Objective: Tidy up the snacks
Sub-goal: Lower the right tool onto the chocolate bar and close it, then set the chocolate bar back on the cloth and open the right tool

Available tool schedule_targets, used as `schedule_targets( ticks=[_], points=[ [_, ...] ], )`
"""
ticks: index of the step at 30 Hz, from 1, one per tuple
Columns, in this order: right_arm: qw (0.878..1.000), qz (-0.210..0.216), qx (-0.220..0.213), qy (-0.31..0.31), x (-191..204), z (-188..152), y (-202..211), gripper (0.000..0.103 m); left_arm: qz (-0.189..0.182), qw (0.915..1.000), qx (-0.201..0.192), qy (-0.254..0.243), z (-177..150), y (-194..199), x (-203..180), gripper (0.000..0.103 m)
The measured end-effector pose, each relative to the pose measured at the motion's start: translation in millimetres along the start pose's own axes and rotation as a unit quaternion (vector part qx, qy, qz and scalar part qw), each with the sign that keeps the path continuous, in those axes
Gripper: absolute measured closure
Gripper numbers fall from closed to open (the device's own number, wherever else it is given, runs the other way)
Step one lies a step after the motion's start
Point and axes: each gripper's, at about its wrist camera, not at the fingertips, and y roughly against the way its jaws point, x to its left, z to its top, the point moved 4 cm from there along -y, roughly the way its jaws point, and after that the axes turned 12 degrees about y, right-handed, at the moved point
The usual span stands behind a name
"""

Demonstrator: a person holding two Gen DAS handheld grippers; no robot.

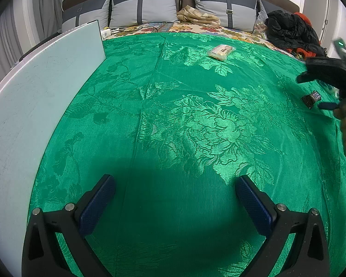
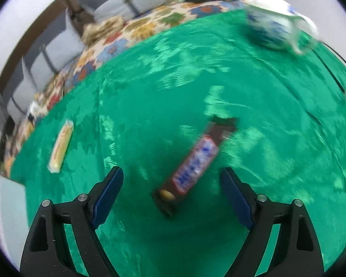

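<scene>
The left gripper [image 1: 175, 198] hangs over the green cloth [image 1: 184, 120] with its jaws wide and nothing between them. Ahead of it the cloth lies flat and bare up to a pale wrapped snack [image 1: 221, 51], which rests far forward, close to where the green cloth ends and the patterned bedspread [image 1: 230, 31] begins. Along the left side a pale board [image 1: 34, 97] runs beside the cloth's edge, closing that side. Grey pillows [image 1: 145, 7] line the headboard, and a heap of dark clothes [image 1: 290, 31] sits at the far right corner.

The right gripper [image 2: 171, 197] also has its jaws spread wide, holding nothing. The right wrist view is blurred. A brown chocolate bar [image 2: 193, 164] lies on the cloth, angled, its near end between the two fingers but touching neither. The pale wrapped snack [image 2: 61, 146] shows here well to the left, near the cloth's left edge. A white and blue bag [image 2: 274, 28] sits at the far right, close to the cloth's far edge. A thin dark cable [image 2: 329, 69] crosses the cloth on the right. Between the bar and the bag the cloth is open.
</scene>
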Motion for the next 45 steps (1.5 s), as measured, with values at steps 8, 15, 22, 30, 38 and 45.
schedule_targets(
  ticks=[8,15,22,30,38,45],
  points=[
    [0.988,-0.078,-0.015,0.129,15,-10,2,0.085,0.0,1.0,0.0,0.0,0,0,0,0.0],
    [0.98,0.003,-0.045,0.194,7,-41,45,0.085,0.0,1.0,0.0,0.0,0,0,0,0.0],
    [0.971,0.066,-0.025,0.227,-11,-107,90,0.084,0.0,1.0,0.0,0.0,0,0,0,0.0],
    [0.944,0.067,-0.045,0.321,6,-166,95,0.084,0.0,1.0,0.0,-0.001,0,0,0,0.0],
    [0.941,0.072,-0.062,0.324,9,-163,87,0.046,0.0,1.0,0.0,-0.001,0,0,0,0.0],
    [0.942,0.061,-0.053,0.327,10,-160,81,0.023,-0.001,1.0,0.0,-0.001,0,0,0,0.0]
  ],
)
